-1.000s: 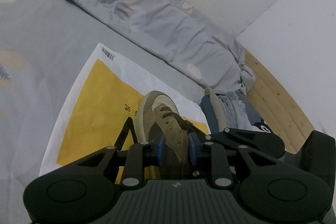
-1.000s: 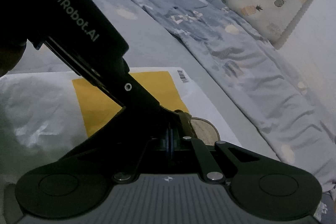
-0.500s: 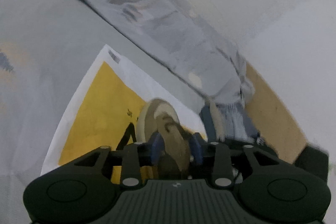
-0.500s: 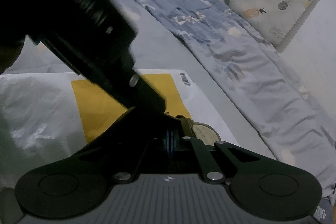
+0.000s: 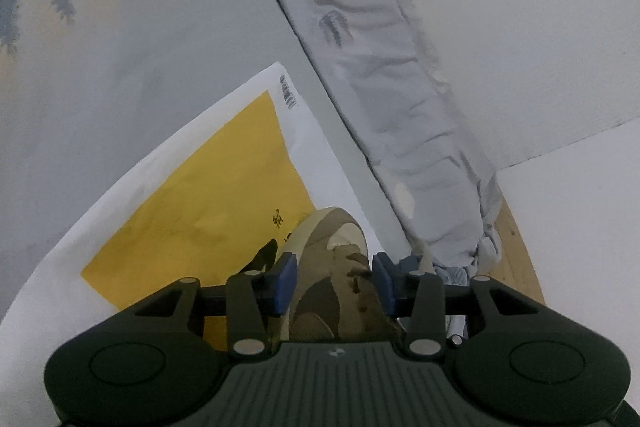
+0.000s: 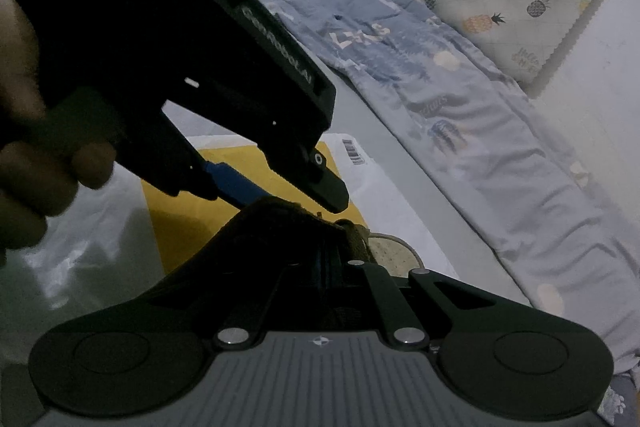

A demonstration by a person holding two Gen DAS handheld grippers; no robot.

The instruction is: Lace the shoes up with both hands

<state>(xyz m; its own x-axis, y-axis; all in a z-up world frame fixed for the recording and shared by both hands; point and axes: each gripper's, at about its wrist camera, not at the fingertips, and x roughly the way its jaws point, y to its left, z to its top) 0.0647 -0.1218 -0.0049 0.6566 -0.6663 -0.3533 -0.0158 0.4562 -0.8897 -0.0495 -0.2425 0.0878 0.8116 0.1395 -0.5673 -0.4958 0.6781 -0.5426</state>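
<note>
left gripper [image 5: 334,281] wider over shoe [image 5: 334,267]

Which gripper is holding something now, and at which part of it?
The left gripper is open over the shoe, gripping nothing. The right gripper looks shut; whether it pinches a lace cannot be told.

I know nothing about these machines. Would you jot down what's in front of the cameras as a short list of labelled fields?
Setting: grey bedsheet with a rumpled blue quilt
Underlay: white and yellow plastic bag
Item worked on: tan shoe, toe pointing away
Left tongs: open, blue pads either side of the shoe
Right tongs: pads pressed together; anything pinched between them is hidden in the dark
Laces: not clearly visible
</note>
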